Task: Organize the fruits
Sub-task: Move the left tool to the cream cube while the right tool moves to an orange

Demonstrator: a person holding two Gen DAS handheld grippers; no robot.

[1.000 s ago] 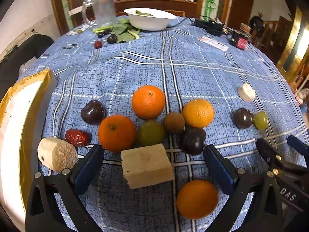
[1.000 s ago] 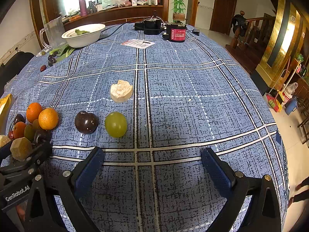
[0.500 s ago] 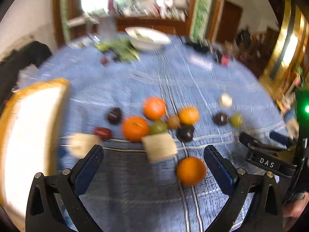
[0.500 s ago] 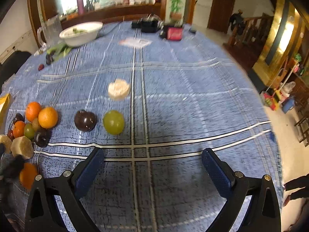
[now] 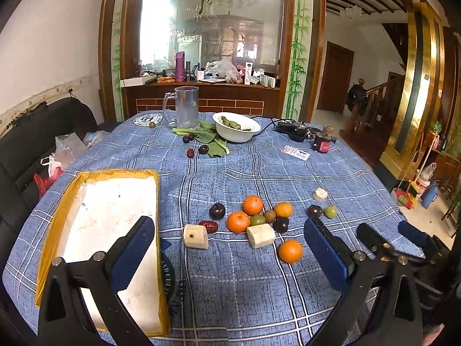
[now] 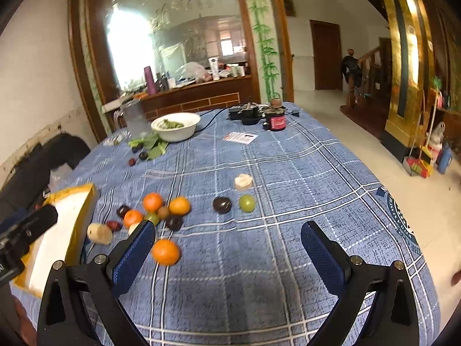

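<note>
Both grippers have pulled back and up, jaws spread and empty: left gripper [image 5: 227, 256] low centre, right gripper [image 6: 227, 256] likewise. The fruit cluster [image 5: 253, 216] sits mid-frame, untouched; the foam tray [image 5: 72, 201] at left is now in view, probably the destination.

tray [image 5: 57, 219] left | fruit cluster [image 5: 253, 219] right of it | bowl [image 5: 236, 132] behind

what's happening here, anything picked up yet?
Nothing yet. Both grippers, left and right, hover open and empty above the blue tablecloth. Oranges, dark plums, green grapes and pale chunks lie loose beside the white tray, which holds no fruit.
</note>
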